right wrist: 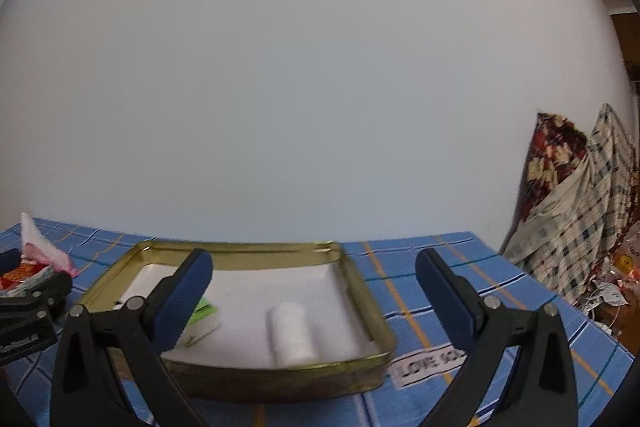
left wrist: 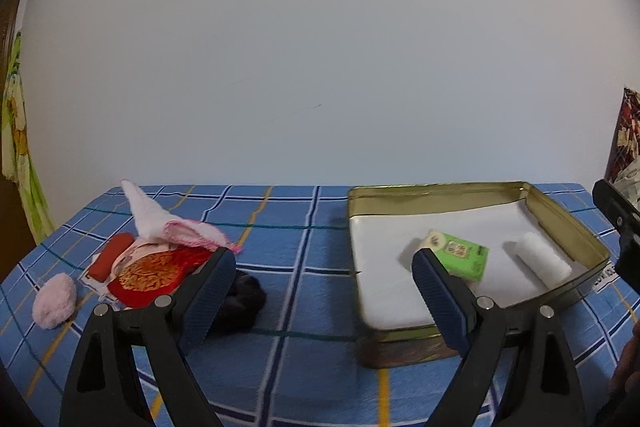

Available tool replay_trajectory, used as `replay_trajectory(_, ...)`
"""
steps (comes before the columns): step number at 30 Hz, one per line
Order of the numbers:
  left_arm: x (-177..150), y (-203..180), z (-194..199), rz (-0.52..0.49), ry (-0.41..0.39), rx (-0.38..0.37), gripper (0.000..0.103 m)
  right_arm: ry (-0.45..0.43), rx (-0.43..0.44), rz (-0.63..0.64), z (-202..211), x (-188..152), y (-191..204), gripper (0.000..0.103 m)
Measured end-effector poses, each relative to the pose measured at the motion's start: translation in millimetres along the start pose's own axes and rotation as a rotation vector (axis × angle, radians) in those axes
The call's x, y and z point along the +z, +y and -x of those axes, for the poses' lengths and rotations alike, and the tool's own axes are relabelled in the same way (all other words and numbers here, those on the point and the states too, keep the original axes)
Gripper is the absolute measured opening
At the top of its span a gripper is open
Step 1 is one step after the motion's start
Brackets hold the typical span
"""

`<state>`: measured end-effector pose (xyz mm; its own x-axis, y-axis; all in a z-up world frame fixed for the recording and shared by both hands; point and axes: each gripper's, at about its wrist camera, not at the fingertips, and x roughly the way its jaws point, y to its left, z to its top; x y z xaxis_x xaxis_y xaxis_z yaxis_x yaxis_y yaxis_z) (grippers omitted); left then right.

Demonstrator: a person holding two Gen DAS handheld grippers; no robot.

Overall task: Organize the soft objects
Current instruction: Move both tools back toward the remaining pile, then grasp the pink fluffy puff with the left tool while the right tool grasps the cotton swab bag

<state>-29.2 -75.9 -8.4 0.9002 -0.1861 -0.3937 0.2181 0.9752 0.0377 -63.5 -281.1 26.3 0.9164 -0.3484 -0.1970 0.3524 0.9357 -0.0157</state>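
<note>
A gold tin tray [left wrist: 576, 227] lined in white holds a green tissue pack [left wrist: 464, 255] and a white roll [left wrist: 542, 259]. Left of it lie a red embroidered pouch [left wrist: 156, 275], a pink-edged white cloth [left wrist: 172, 223], a pink puff [left wrist: 54, 301] and a dark scrunchie [left wrist: 244, 301]. My left gripper [left wrist: 324, 287] is open and empty above the blue checked cloth between the pile and the tray. My right gripper [right wrist: 314, 291] is open and empty over the tray [right wrist: 372, 311], with the roll [right wrist: 290, 333] and tissue pack [right wrist: 202, 319] below it.
The blue checked tablecloth [left wrist: 288, 227] ends at a plain white wall. A "LOVE" label [right wrist: 428, 363] is sewn on the cloth right of the tray. Patterned fabrics [right wrist: 576, 211] are heaped beyond the table's right edge. A green-yellow cloth [left wrist: 16, 131] hangs at far left.
</note>
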Motion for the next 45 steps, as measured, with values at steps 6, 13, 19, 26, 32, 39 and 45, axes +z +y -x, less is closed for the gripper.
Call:
replay_trajectory(6, -1.3, 22.2, -0.2, -0.002, 0.005, 0.03, 0.092, 0.036, 0.08, 0.025, 3.6, -4.7, 30.3, 0.103)
replay_trajectory(13, -3.8, 71.1, -4.3, 0.024, 0.014, 0.112, 0.092, 0.103, 0.187, 0.016, 3.0, -8.2, 75.0, 0.103)
replay_trajectory(19, -5.9, 129.5, -11.5, 0.085, 0.035, 0.216, 0.092, 0.115, 0.3, 0.028, 9.3, -7.1, 124.9, 0.103)
replay_trajectory(26, -13.9, 205.1, -20.5, 0.226, 0.109, 0.309, 0.092, 0.228, 0.43, 0.033, 4.5, -11.3, 193.3, 0.096)
replay_trajectory(32, -29.9, 252.6, -34.3, 0.369, 0.224, 0.37, 0.092, 0.396, 0.564, 0.021, -9.1, -21.8, 235.0, 0.077)
replay_trajectory(39, -43.1, 283.6, -39.6, 0.458, 0.284, 0.415, 0.092, 0.613, 0.646, -0.052, -31.6, -42.2, 271.5, 0.07)
replay_trajectory(45, -49.9, 290.6, -49.5, 0.493, 0.353, 0.407, 0.092, 0.696, 0.615, -0.069, -49.4, -49.0, 296.7, 0.062)
